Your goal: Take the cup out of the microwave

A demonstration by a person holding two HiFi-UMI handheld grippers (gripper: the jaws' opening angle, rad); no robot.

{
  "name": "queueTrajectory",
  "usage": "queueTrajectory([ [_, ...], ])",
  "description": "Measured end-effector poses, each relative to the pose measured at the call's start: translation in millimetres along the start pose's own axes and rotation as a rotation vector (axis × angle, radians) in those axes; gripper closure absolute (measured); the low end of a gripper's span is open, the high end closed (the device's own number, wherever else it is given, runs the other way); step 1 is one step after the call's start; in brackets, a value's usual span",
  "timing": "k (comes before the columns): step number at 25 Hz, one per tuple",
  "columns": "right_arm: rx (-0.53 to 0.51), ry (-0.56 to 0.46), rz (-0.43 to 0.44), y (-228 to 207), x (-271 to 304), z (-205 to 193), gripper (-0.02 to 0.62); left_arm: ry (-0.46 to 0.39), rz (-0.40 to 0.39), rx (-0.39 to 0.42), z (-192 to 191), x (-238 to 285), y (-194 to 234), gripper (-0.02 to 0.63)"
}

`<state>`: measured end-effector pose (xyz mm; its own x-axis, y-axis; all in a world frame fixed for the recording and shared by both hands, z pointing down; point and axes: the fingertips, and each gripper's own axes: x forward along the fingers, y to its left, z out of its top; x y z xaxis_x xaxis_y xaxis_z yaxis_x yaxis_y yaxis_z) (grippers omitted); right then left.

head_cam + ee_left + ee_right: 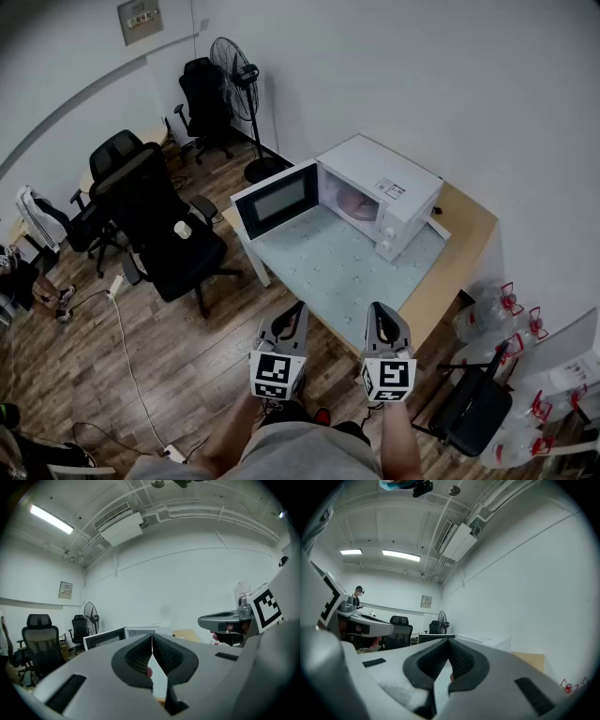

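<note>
Left gripper (296, 311): its own view is showing the jaws (152, 641) pressed together along their whole length, nothing clamped between the ribbed pads. It is hovering at the near edge of the table (461, 246), touching nothing.

Right gripper (376, 311): its jaws are likewise meeting (449, 645) with nothing in the grip. It is sitting beside the left one, the two well apart from each other, and both are pointing toward the microwave (382, 186).

The microwave is standing at the far side of the table, on a pale blue-grey mat (323, 267). Its door (276, 201) is hanging wide open, swung out to the left in the head view.

Cup (353, 202): it is showing as a pale pinkish shape inside the open cavity, too blurred to make out details. It is sitting well apart from both grippers, with the bare mat lying between.

A black office chair (157, 220) is standing on the wooden floor left of the table.
</note>
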<state>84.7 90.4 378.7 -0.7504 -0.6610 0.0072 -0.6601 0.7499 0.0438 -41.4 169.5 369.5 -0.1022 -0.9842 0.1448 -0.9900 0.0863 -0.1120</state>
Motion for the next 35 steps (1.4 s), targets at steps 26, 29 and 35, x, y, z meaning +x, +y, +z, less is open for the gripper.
queueTrajectory([
  [26, -0.013, 0.021, -0.087, -25, 145, -6, 0.577, 0.012, -0.075, 0.008, 1, 136, 90, 0.580],
  [29, -0.002, 0.036, -0.131, -33, 170, -7, 0.577, 0.019, -0.119, 0.018, 6, 169, 106, 0.580],
  [35, 0.013, 0.066, -0.220, -50, 212, -14, 0.577, 0.028, -0.212, 0.022, 7, 230, 125, 0.580],
])
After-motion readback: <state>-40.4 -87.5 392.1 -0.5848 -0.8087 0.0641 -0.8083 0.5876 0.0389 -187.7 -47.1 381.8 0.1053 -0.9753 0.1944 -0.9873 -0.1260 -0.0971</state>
